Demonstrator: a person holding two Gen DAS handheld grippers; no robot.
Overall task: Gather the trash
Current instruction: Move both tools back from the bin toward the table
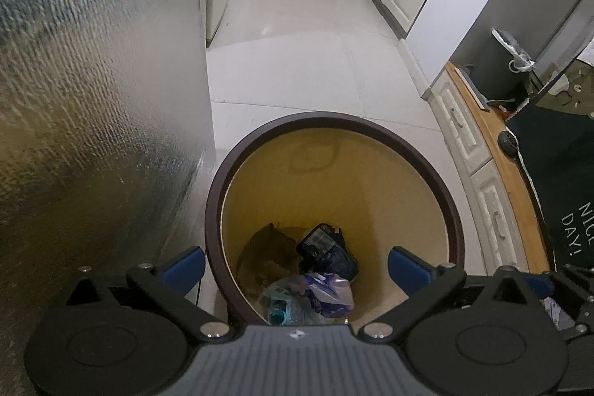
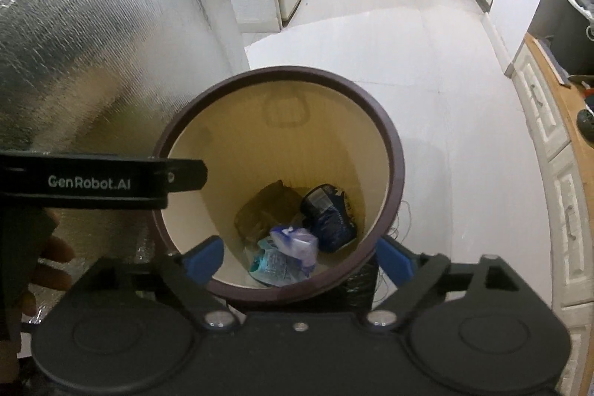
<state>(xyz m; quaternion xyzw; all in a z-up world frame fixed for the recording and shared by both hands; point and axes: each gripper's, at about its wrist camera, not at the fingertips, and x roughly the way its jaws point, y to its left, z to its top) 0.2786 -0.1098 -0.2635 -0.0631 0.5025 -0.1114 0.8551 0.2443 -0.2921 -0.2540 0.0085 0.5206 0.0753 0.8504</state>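
Bin: round trash bin (image 1: 334,132) with dark brown rim and yellowish inner wall, centre of both views, standing on pale floor tiles (image 1: 297,62).
Trash: at the bin's bottom lie a dark blue wrapper (image 2: 330,214), a clear plastic bag (image 2: 293,244) with blue-white print, and a brownish piece (image 2: 260,206), perhaps paper.
Left gripper (image 1: 296,264): above the bin, blue pads spread wide, nothing between them.
Right gripper (image 2: 299,260): over the near rim, fingers wide apart and empty.
Left side: crinkled silver foil sheet (image 1: 92,80).
Right edge: white drawers (image 2: 557,154).
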